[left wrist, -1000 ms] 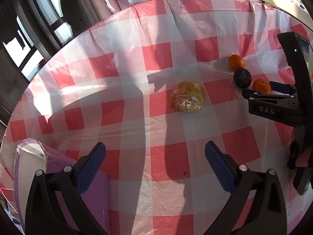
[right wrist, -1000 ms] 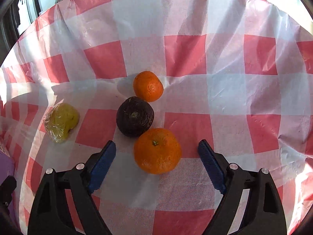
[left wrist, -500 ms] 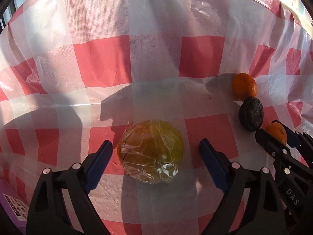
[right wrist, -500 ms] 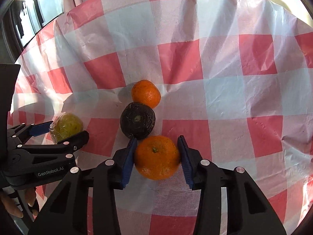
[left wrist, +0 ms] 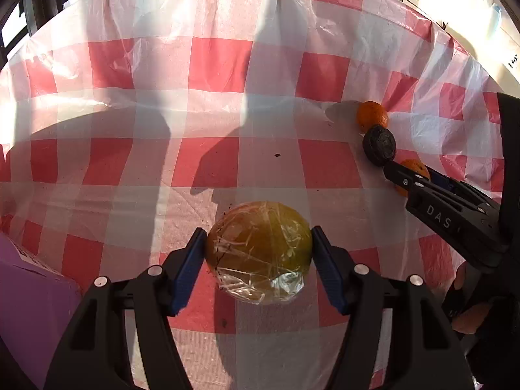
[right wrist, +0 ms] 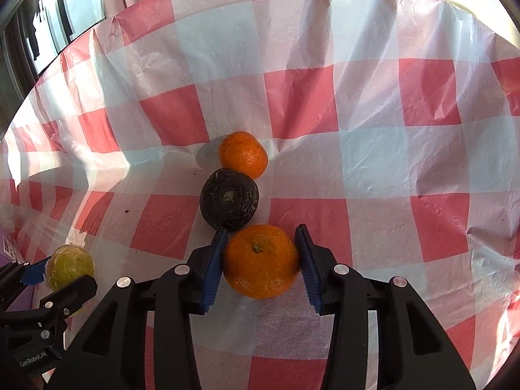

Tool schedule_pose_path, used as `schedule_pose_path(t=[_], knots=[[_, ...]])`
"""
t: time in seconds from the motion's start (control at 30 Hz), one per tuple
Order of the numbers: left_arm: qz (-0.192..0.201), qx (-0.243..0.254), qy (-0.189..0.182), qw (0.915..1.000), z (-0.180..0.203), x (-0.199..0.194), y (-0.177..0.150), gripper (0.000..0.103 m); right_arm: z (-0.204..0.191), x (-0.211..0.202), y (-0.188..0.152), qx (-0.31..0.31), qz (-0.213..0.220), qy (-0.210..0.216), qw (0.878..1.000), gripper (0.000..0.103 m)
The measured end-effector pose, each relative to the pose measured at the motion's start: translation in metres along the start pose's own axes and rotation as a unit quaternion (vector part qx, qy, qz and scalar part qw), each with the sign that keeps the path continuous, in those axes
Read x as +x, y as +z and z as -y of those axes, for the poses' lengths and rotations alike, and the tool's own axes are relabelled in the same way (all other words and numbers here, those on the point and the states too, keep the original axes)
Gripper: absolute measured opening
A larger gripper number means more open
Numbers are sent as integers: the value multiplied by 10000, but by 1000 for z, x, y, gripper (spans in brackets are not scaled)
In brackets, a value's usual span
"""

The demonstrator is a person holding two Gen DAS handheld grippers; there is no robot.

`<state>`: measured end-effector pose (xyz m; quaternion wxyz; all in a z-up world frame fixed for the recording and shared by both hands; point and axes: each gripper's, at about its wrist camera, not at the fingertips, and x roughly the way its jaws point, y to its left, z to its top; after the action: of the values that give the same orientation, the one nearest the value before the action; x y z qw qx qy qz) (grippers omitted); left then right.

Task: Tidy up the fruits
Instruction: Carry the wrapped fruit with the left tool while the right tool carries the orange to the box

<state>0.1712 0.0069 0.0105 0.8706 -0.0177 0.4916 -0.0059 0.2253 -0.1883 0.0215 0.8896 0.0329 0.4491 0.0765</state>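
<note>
My left gripper [left wrist: 259, 251] is shut on a yellow-green fruit wrapped in clear film [left wrist: 260, 252], both blue pads against its sides. My right gripper [right wrist: 261, 255] is shut on the near orange [right wrist: 261, 261], pads touching both sides. A dark round fruit [right wrist: 229, 199] lies just beyond it, touching it, and a second orange [right wrist: 243, 154] lies behind that. In the left wrist view these three fruits lie in a row at the right: second orange [left wrist: 372, 116], dark fruit [left wrist: 379, 145], near orange [left wrist: 414, 166] partly hidden by the right gripper [left wrist: 419, 175]. The wrapped fruit [right wrist: 70, 265] shows at lower left of the right wrist view.
A red-and-white checked plastic cloth [left wrist: 227, 65] covers the table. A purple box [left wrist: 29, 302] stands at the lower left of the left wrist view. Windows and curtains lie beyond the far table edge.
My left gripper moved up to the wrapped fruit and closed on it. My right gripper stays closed on the near orange; the other fruits have not moved.
</note>
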Motion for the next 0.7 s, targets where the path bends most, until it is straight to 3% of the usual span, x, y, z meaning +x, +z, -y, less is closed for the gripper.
schedule_pose_path(t=[0.2, 0.5, 0.7], knots=[[-269, -39, -279, 9992, 18, -44, -63, 65, -1, -16, -17, 110, -26, 37, 9999, 41], [-698, 510, -839, 9927, 35, -87, -133, 65, 5, -105, -128, 517, -447, 93, 9976, 41], [-680, 897, -1050, 9881, 38, -111, -154, 65, -9, -144, -170, 576, -802, 43, 9951, 41]])
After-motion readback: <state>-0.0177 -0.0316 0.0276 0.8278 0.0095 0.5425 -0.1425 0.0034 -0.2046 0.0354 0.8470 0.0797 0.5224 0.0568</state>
